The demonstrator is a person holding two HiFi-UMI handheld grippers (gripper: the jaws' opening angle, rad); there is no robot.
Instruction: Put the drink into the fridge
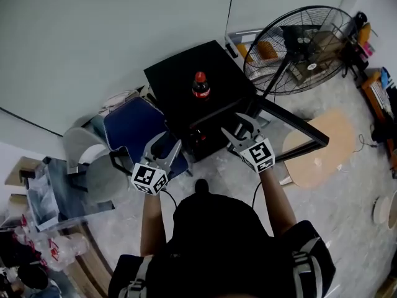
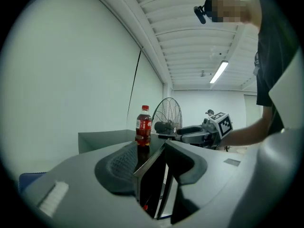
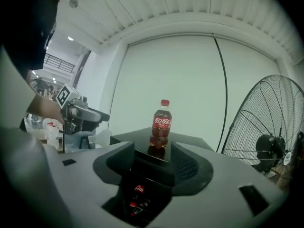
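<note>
Head view: the bottle (image 1: 200, 85) stands upright on top of the black fridge (image 1: 172, 74), upper middle of the frame. The fridge's door (image 1: 294, 124) is swung open to the right. The left gripper (image 1: 165, 146) and right gripper (image 1: 237, 128) are both short of the fridge.

Left gripper view: its fingers are apart with nothing gripped, and the bottle shows beyond them at centre.

Right gripper view: its fingers are spread and empty, with the bottle framed between them but farther off. This one looks best placed to take it. Advance level, close on the body at the label, lift straight up, then lower it clear of the small drinks (image 3: 137, 189) inside.
</note>
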